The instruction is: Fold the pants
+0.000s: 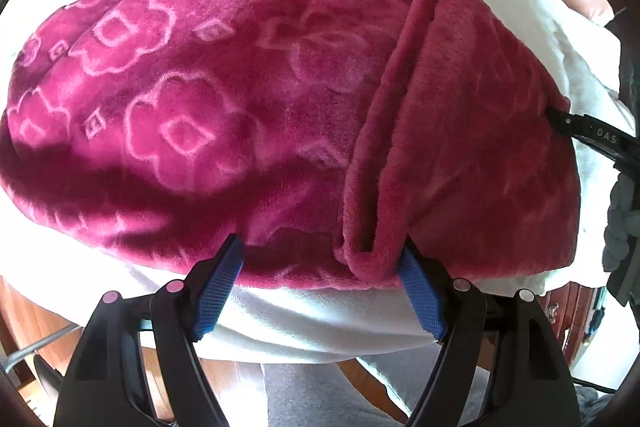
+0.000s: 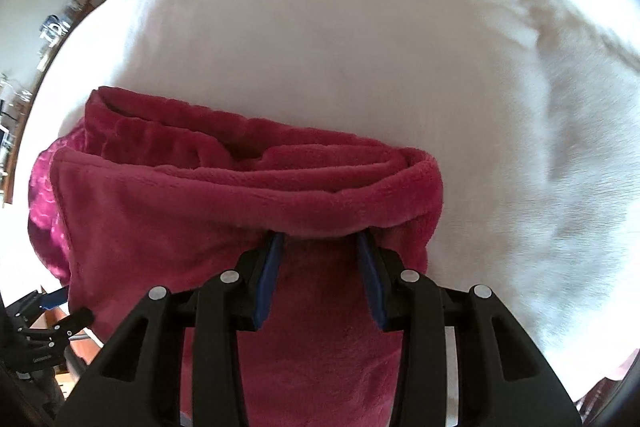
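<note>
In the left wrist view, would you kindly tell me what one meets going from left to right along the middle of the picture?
Flower-patterned part of the pants → plain folded-over flap of the pants → tip of the right gripper at the flap's edge → white cloth covering the table.

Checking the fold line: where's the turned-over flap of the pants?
In the left wrist view, the flap lies over the pants' right end, on the white cover.

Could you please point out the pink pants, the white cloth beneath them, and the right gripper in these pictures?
pink pants (image 1: 224, 99): left wrist view, on the flower-patterned upper face.
white cloth (image 2: 360, 39): right wrist view, on a bare stretch beyond the pants.
right gripper (image 2: 320, 243): right wrist view, between its blue-padded fingertips.
</note>
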Demonstrator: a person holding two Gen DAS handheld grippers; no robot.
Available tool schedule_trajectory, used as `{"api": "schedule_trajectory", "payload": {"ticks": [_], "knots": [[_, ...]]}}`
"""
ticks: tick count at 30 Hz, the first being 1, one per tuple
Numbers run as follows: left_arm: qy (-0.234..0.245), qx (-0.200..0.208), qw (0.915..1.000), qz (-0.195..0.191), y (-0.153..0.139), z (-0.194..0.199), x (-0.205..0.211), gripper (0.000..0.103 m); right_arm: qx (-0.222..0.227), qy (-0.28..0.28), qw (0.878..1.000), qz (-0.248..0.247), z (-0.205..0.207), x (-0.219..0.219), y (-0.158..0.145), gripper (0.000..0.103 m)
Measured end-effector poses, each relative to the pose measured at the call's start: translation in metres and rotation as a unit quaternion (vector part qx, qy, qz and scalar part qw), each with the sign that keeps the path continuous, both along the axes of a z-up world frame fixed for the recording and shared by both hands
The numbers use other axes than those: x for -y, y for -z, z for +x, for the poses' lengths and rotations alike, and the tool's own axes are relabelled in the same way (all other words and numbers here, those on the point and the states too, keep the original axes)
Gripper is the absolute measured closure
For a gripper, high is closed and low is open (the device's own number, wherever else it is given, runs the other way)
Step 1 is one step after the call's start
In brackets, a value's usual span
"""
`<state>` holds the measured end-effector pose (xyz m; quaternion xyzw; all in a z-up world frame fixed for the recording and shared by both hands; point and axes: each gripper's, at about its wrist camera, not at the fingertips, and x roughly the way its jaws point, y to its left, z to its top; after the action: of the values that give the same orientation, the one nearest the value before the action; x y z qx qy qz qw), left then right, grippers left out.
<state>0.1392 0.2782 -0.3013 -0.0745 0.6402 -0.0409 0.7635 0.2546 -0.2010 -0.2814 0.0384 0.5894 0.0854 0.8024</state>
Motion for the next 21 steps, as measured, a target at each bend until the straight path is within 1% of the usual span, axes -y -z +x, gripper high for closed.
{"api": "schedule_trajectory", "payload": {"ticks": [3, 6, 8, 10, 13, 16, 18, 20, 21], "knots": [[0.005, -0.002, 0.9999, -0.013, -0.001, 0.007, -0.006, 0.026, 0.024, 0.024, 0.999, -0.018, -0.009, -0.017, -0.024, 0.064], [0.004, -0.002, 0.9995, -0.031, -0.006, 0.017, -0.016, 0.026, 0.046, 0.039, 0.998, -0.022, -0.022, -0.039, -0.044, 0.064], [0.001, -0.005, 0.9992, -0.04, -0.011, 0.022, -0.025, 0.026, 0.06, 0.019, 0.998, -0.019, -0.031, -0.061, -0.054, 0.064], [0.001, 0.005, 0.9991, -0.043, -0.021, 0.027, -0.034, 0.026, 0.067, -0.015, 0.998, -0.011, -0.036, -0.088, -0.06, 0.064], [-0.002, 0.018, 0.9987, -0.048, -0.034, 0.035, -0.053, 0.027, 0.059, -0.075, 0.995, 0.011, -0.034, -0.137, -0.06, 0.064], [-0.01, 0.032, 0.9986, -0.04, -0.049, 0.032, -0.075, 0.027, 0.051, -0.102, 0.993, 0.02, -0.023, -0.169, -0.054, 0.064], [-0.02, 0.039, 0.9985, -0.034, -0.055, 0.033, -0.094, 0.027, 0.04, -0.108, 0.993, 0.019, -0.012, -0.188, -0.046, 0.064], [-0.031, 0.041, 0.9983, -0.028, -0.06, 0.036, -0.11, 0.027, 0.032, -0.102, 0.994, 0.009, 0.003, -0.196, -0.038, 0.054], [-0.04, 0.041, 0.9981, -0.023, -0.061, 0.036, -0.121, 0.027, 0.025, -0.097, 0.995, 0.004, 0.009, -0.2, -0.031, 0.054]]}}
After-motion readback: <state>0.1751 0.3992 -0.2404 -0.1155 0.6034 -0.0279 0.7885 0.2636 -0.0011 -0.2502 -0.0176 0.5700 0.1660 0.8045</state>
